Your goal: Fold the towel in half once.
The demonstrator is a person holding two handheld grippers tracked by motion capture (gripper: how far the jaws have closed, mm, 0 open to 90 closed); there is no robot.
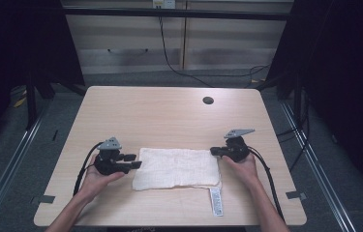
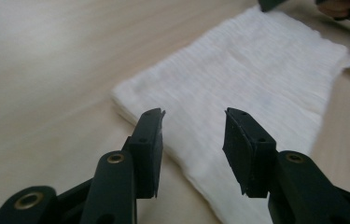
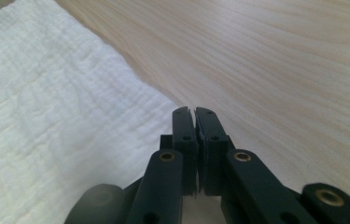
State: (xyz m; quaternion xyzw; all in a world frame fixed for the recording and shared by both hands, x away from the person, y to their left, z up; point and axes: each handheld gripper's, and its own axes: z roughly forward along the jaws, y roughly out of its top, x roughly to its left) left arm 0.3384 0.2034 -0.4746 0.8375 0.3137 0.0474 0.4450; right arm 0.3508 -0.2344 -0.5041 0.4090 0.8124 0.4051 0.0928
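- A folded white cloth point(image 1: 176, 168) lies flat on the near half of the wooden table point(image 1: 169, 111), between the two hands.
- A white label point(image 1: 216, 201) sticks out from the cloth's corner at about 5 o'clock and rests on the table.
- The left gripper point(image 1: 134, 161) sits at the cloth's 9 o'clock edge. In the left gripper view its jaws stand apart over that edge, with nothing pinched between them and the cloth point(image 2: 256, 88) stretching away toward 1 o'clock.
- The right gripper point(image 1: 214, 151) is at the cloth's corner at about 2 o'clock. In the right gripper view its jaws are pressed together, tips at the cloth's edge; whether any fabric is caught between them cannot be told.
- In that same view the cloth point(image 3: 46, 112) fills the 9 o'clock side and bare table point(image 3: 280, 70) the 3 o'clock side.
- A round dark hole point(image 1: 208, 100) sits in the tabletop at about 1 o'clock from the cloth, well apart from it.
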